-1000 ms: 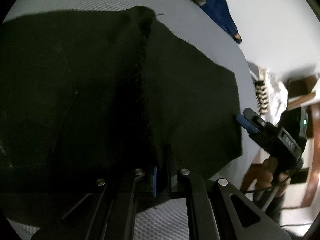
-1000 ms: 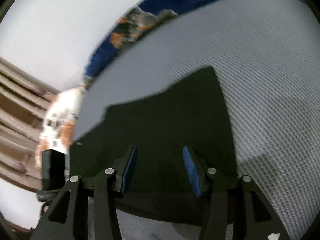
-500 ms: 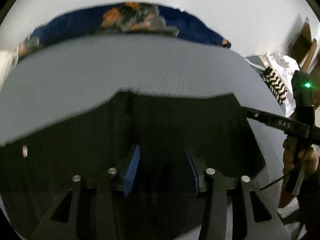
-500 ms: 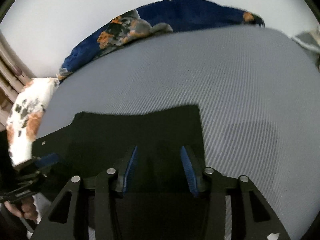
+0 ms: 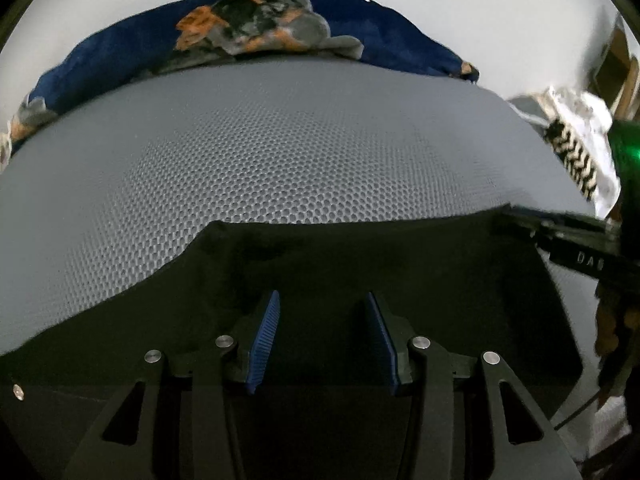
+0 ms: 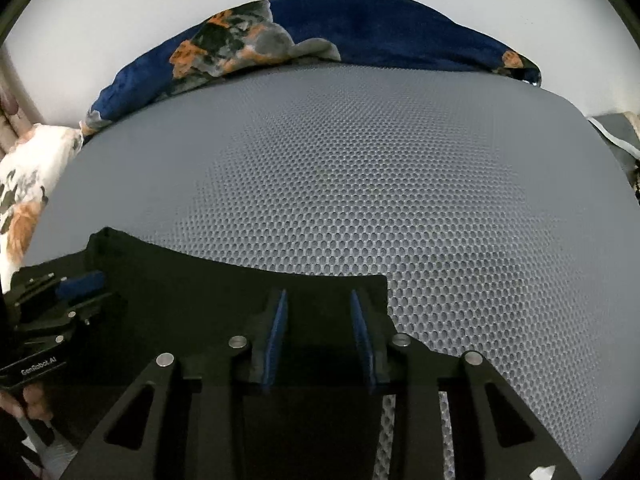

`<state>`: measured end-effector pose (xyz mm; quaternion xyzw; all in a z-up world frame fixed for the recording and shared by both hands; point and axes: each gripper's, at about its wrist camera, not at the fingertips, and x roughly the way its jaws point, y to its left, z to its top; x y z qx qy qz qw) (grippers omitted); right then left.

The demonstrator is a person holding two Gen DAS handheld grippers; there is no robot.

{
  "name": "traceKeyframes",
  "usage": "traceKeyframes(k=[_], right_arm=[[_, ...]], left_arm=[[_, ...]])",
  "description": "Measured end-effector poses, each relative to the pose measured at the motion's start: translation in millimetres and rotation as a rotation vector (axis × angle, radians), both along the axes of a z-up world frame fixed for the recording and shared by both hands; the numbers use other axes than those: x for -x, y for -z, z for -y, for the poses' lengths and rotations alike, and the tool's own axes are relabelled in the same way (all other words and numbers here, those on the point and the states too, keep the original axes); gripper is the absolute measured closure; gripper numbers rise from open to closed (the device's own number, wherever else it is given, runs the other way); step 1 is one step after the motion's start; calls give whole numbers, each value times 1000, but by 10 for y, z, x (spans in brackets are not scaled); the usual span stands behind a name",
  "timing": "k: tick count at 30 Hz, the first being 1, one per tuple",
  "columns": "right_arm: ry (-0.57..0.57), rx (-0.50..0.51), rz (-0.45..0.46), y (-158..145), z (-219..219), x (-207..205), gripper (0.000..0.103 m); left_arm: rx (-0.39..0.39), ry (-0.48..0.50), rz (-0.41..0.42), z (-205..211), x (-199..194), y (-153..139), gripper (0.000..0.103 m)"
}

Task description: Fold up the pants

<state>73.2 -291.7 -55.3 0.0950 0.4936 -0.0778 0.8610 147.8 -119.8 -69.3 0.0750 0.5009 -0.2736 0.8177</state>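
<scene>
The black pants (image 5: 400, 264) lie flat on a grey mesh mattress (image 5: 280, 160), their far edge running across the left wrist view. My left gripper (image 5: 322, 296) hovers over them, open, with only flat cloth showing below its blue pads. My right gripper (image 5: 572, 248) reaches in at the pants' right edge. In the right wrist view the right gripper (image 6: 318, 296) stands over the pants' (image 6: 200, 292) far right corner. Its jaws are closing, still apart, with dark cloth showing in the gap. The left gripper (image 6: 80, 284) sits at the left edge.
A dark blue blanket with an orange and grey print (image 5: 380, 28) is bunched along the far side of the mattress (image 6: 400, 180). A white patterned cloth (image 6: 24, 184) lies off the left side. A striped cloth (image 5: 576, 160) lies off the right side.
The left gripper was shut on the pants' cloth, then opened and let go. Both grippers swung round to face the blanket. The right jaws have narrowed.
</scene>
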Motion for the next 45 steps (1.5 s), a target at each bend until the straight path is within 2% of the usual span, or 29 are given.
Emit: traceKeyframes(k=[2, 5, 10, 17, 21, 26, 29, 34, 39, 45], right_arm=[[-2, 5, -1, -25, -9, 3, 73], [1, -13, 10, -108, -42, 90, 73], [-15, -19, 14, -203, -162, 391, 72], [-40, -65, -69, -67, -323, 809, 72], [-44, -69, -102, -32, -382, 967, 72], [-56, -51, -125, -18, -472, 1045, 72], [-70, -40, -127, -10, -522, 1048, 70], [-77, -42, -131, -3, -590, 1028, 70], [-103, -53, -134, -1, -727, 996, 70], [-151, -64, -134, 11, -978, 931, 70]], left_arm=[[-27, 20, 19, 23, 38, -16, 57], [-20, 35, 0, -38, 126, -89, 57], [-4, 71, -3, -226, 526, -233, 56], [7, 87, -88, -339, 1008, -151, 56], [-18, 96, -59, -371, 1201, -130, 56], [-8, 75, -77, -419, 1204, -154, 56], [25, 43, -107, -500, 1135, -239, 56], [35, -1, -59, -748, 1058, -487, 56], [49, -101, -41, -1229, 938, -702, 52], [36, -214, -64, -1824, 861, -783, 48]])
